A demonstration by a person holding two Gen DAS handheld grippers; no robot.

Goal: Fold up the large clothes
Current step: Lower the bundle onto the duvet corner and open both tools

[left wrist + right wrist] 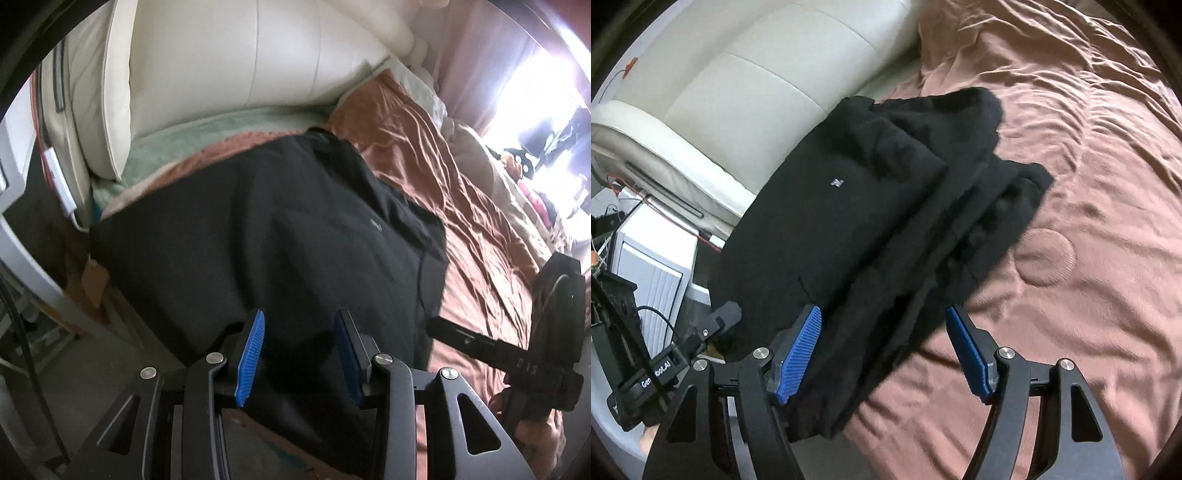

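black garment [846,221] partly folded on bed [1089,258], near cream headboard [757,74] | long axis runs from claws toward headboard | left claw [299,354] wide, over near hem, empty | right claw [882,354] wide, over layered right edge, empty | both about equally near

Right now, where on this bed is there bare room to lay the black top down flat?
The wrinkled brown bedspread lies bare to the right of the black garment. The left is crowded: the garment overhangs the bed's edge beside the cream headboard. Both the left gripper and right gripper hang open at its near end.
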